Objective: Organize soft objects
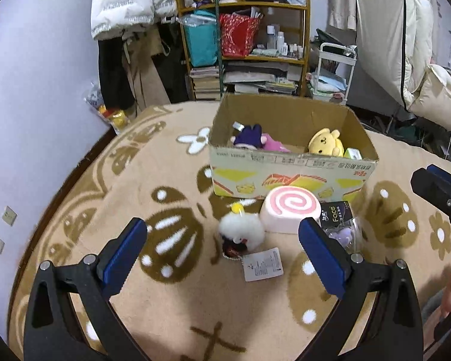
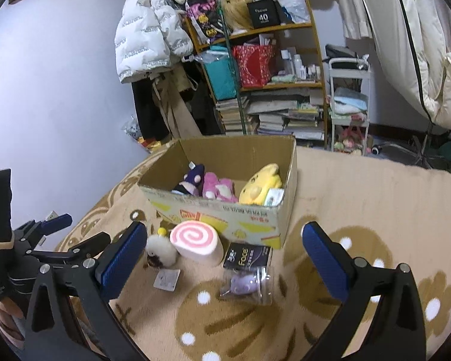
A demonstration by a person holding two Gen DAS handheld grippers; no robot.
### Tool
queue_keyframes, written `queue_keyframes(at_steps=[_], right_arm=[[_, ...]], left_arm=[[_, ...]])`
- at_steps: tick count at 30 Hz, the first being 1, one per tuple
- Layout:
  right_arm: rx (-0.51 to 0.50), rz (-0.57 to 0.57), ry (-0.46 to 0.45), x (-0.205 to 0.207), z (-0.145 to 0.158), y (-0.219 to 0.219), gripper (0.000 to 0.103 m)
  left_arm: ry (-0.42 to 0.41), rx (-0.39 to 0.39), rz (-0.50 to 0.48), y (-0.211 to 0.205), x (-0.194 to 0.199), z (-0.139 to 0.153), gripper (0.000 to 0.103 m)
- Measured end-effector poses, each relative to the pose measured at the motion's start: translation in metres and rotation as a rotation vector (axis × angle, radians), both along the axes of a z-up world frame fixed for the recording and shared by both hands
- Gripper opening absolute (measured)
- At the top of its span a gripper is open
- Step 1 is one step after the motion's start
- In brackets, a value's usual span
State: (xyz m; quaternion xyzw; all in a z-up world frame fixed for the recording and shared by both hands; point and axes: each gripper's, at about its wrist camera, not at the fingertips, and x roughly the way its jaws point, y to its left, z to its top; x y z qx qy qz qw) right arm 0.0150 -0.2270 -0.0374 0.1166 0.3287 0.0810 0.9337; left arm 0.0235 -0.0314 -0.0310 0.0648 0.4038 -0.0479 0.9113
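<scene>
**Above the rug, both grippers wide apart and empty**

Over the beige rug (image 1: pixel 171 307) the left gripper (image 1: pixel 222 251) hangs with its blue pads spread wide, and nothing is between them. In its own view the white fluffy toy (image 1: pixel 242 228) with a paper tag (image 1: pixel 263 264) lies on the rug just ahead, between the two fingers but not touched by them. The right gripper (image 2: pixel 222 254) is also fully spread and carries nothing; ahead of its fingers lies a clear jar (image 2: pixel 249 285) on its side with something purple inside.

Just beside the fluffy toy is the pink swirl roll cushion (image 1: pixel 290 209), which leans against the front wall of the cardboard box (image 1: pixel 291 177). A black packet (image 2: pixel 246 255) with the word "Face" lies between the cushion and the jar, close to the box.

Inside the box there are already three soft toys: a purple plush (image 2: pixel 192 180) on the left, a pink plush (image 2: pixel 218 188) next to it, and a yellow plush (image 2: pixel 261 185) on the right side.

Behind the box stands a wooden shelf (image 2: pixel 285 85) full of books, bottles and bags, and a white puffer jacket (image 2: pixel 147 39) hangs to its left.
</scene>
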Motion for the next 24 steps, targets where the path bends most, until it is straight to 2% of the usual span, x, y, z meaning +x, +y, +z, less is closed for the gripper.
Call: queue_keyframes(at_steps=[6, 24], right_arm=[[0.016, 0.003, 0.048, 0.011, -0.016, 0.003, 0.103], [0.052, -0.012, 0.277, 0.049, -0.077, 0.000, 0.103]], left_arm=[[0.052, 0.014, -0.002, -0.004, 0.014, -0.020, 0.100], [0.233, 0.022, -0.004, -0.012, 0.047, -0.063, 0.100]])
